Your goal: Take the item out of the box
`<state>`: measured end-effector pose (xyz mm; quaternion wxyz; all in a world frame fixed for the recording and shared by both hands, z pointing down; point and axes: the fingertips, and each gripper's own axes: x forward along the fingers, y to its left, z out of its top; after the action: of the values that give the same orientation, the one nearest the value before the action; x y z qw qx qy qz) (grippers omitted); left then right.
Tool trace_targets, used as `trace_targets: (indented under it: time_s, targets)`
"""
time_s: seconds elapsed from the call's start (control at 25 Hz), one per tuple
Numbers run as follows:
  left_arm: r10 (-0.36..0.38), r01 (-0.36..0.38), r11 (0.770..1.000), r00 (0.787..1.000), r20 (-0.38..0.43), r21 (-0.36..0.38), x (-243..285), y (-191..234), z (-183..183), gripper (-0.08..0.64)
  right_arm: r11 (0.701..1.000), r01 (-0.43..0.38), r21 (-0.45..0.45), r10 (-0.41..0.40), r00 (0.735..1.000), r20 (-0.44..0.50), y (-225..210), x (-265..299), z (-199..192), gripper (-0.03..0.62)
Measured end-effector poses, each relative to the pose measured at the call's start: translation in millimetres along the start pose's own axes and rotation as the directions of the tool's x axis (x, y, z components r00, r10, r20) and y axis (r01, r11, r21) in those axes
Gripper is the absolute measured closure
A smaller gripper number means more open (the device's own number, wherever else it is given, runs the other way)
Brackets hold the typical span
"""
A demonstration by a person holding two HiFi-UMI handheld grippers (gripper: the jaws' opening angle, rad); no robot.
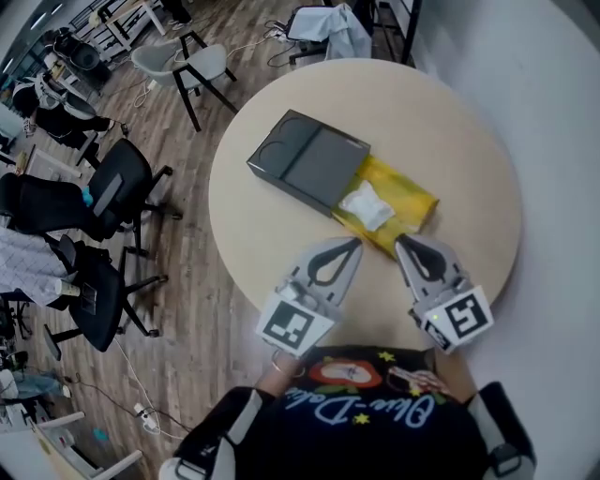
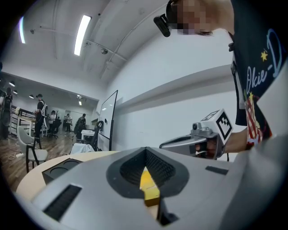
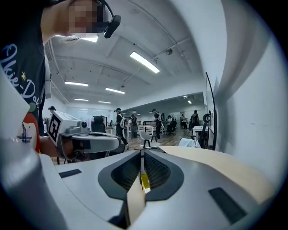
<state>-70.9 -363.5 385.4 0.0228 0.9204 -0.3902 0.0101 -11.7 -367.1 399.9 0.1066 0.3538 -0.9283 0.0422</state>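
Note:
A dark grey box (image 1: 309,161) lies on the round beige table (image 1: 450,122). Its yellow inner tray (image 1: 411,201) is slid out toward me, and a white packet (image 1: 366,206) rests on it. My left gripper (image 1: 354,246) is shut, its tip at the tray's near left edge. My right gripper (image 1: 400,244) is also shut, its tip at the tray's near corner. In the left gripper view the jaws (image 2: 146,153) are together and a bit of the yellow tray (image 2: 148,184) shows through the gap. The right gripper view shows shut jaws (image 3: 142,153) with a yellow sliver (image 3: 145,182) between them.
Black office chairs (image 1: 112,187) and a grey chair (image 1: 183,66) stand on the wooden floor to the left. A white wall runs along the right. A desk with white cloth (image 1: 333,23) stands beyond the table. People stand far off in the room.

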Motion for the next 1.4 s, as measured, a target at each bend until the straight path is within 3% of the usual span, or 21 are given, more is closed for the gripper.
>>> trace_targets:
  time_s: [0.28,0.72,1.2,1.4]
  targets:
    - [-0.009,0.008,0.999,1.000,-0.015,-0.052,8.6,24.3,-24.5,0.566,1.000,0.008,-0.019,-0.010,0.993,-0.115,-11.0,34.9,-24.9,0.593]
    - [-0.015,0.013,0.999,0.999,-0.031,-0.048,17.7,48.7,-41.1,0.566,0.999,0.002,-0.034,-0.011,0.967,-0.256,-22.7,75.2,-62.3,0.581]
    - [0.002,-0.005,0.999,0.998,-0.067,-0.048,18.1,71.1,-56.5,0.566,0.991,-0.055,-0.118,-0.008,0.880,-0.474,-38.9,114.7,-121.1,0.516]
    - [0.025,-0.032,0.996,0.996,-0.089,-0.085,11.2,82.2,-64.7,0.566,0.984,-0.089,-0.155,-0.010,0.839,-0.544,-37.6,127.6,-143.0,0.501]
